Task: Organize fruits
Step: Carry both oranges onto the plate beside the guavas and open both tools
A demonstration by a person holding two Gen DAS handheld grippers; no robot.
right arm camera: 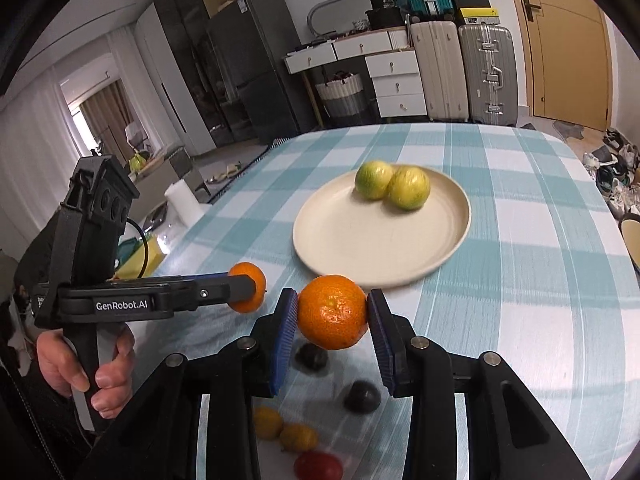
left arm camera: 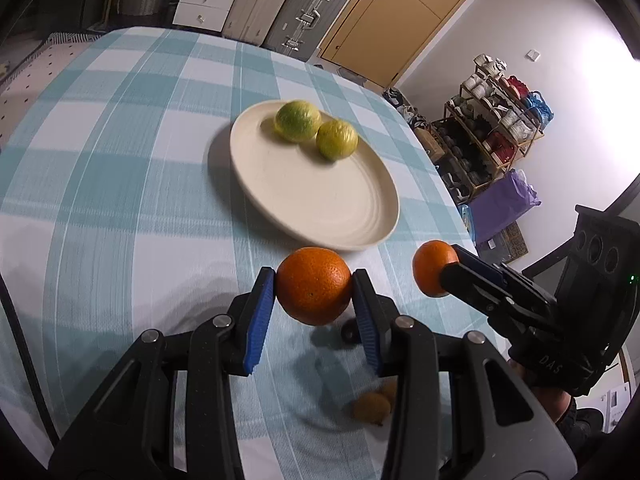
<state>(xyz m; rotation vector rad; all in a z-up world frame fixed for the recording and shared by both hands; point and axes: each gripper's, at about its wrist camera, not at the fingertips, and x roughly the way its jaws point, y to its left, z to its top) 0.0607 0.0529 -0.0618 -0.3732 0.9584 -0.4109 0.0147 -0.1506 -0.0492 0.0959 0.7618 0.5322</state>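
My left gripper (left arm camera: 313, 286) is shut on an orange (left arm camera: 314, 285) and holds it above the checked tablecloth, just short of a cream plate (left arm camera: 320, 204). Two green-yellow citrus fruits (left arm camera: 298, 121) (left arm camera: 336, 139) lie on the plate's far side. My right gripper (right arm camera: 332, 312) is shut on a second orange (right arm camera: 332, 312), also held above the cloth before the plate (right arm camera: 360, 248). Each gripper shows in the other view, the right one (left arm camera: 444, 270) to the right and the left one (right arm camera: 252, 286) to the left, side by side.
Below the grippers lie loose fruits: two dark ones (right arm camera: 362, 396), two small yellow ones (right arm camera: 298, 436) and a red one (right arm camera: 318, 466). The table (right arm camera: 520, 280) ends at the right, with a shoe rack (left arm camera: 492, 132) beyond. Suitcases (right arm camera: 486, 76) and drawers stand behind.
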